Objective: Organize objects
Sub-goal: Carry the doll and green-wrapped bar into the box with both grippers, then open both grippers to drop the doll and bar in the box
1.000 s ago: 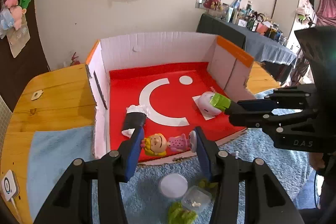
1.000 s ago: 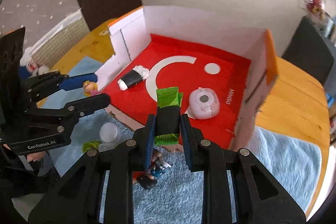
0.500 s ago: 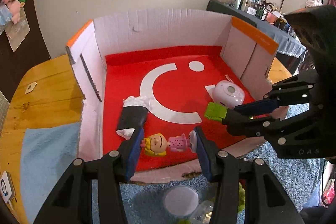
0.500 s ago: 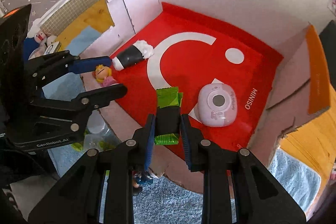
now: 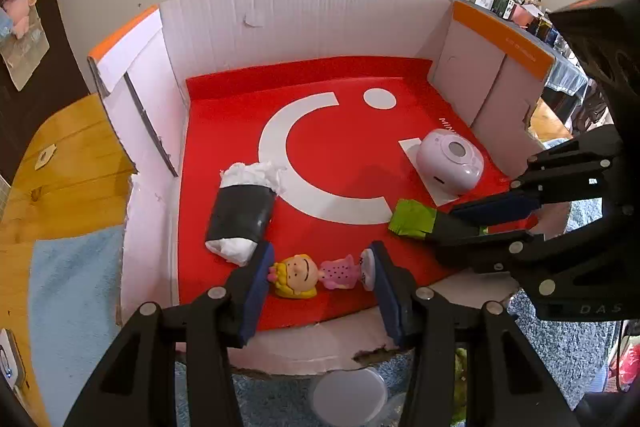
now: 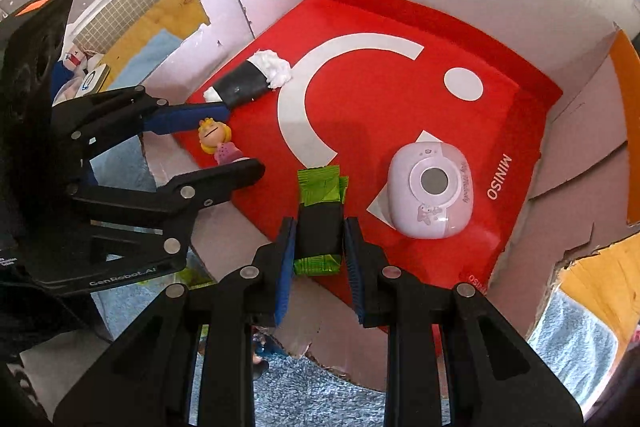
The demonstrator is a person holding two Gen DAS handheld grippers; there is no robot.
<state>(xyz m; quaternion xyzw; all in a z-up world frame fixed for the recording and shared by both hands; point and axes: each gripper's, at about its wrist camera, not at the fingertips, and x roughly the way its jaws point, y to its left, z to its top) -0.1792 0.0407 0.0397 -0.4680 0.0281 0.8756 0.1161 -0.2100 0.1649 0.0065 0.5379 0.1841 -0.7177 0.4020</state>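
Observation:
My left gripper (image 5: 318, 277) is shut on a small blonde doll in a pink dress (image 5: 310, 275), held low over the front of the red-floored cardboard box (image 5: 304, 15). My right gripper (image 6: 320, 243) is shut on a black and green packet (image 6: 320, 205), held over the box floor beside a lilac toy camera (image 6: 430, 195). The doll (image 6: 218, 141) and the left gripper (image 6: 224, 143) show in the right wrist view. The packet (image 5: 414, 219) and the right gripper (image 5: 476, 219) show in the left wrist view.
A black-wrapped white roll (image 5: 242, 211) lies at the box's left side, and the camera (image 5: 450, 167) lies at its right. A round white lid (image 5: 350, 397) sits on the blue-grey mat in front. The box stands on a wooden table (image 5: 60, 163) with a light blue cloth (image 5: 72, 291).
Both grippers have moved forward over the box's front edge, carrying the doll and the packet above the red floor. Both stay shut.

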